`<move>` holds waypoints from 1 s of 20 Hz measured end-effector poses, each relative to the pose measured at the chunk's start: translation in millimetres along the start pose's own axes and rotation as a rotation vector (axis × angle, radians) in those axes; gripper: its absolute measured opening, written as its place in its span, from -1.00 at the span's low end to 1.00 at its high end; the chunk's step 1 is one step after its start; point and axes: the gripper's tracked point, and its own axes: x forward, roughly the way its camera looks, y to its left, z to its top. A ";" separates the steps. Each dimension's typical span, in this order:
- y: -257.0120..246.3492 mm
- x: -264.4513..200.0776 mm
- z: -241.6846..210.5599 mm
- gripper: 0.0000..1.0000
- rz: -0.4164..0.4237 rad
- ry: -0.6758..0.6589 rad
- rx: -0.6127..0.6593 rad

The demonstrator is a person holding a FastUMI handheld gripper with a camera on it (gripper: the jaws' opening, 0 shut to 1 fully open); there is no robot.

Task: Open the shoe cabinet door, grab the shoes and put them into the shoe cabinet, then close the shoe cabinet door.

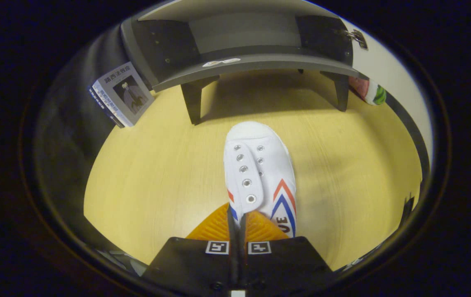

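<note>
A white canvas shoe (260, 173) with red and blue chevrons on its side points toe-first toward the dark grey shoe cabinet (252, 66). My gripper (237, 225) is shut on the shoe's eyelet flap near the collar, both fingers pressed together on its edge. The cabinet stands on short legs just beyond the toe, and its inside (243, 37) lies open to me. Its door (388, 70) is swung out to the right, with a metal hinge (357, 38) at its top.
The floor is pale wood (144, 173). A book (122, 94) leans to the left of the cabinet. A red, white and green object (370, 91) lies by the open door at the right. A small sticker (221, 62) marks the cabinet's bottom shelf edge.
</note>
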 end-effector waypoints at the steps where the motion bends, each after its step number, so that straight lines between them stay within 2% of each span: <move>1: 1.4 -2.2 3.4 -0.95 0.003 -0.013 0.006; 7: 1.3 -24.8 42.2 -0.95 0.005 -0.128 0.029; 12: -1.1 -35.4 51.7 -0.95 0.015 -0.158 0.090; 20: 2.1 -62.2 68.6 -0.95 -0.004 -0.236 0.082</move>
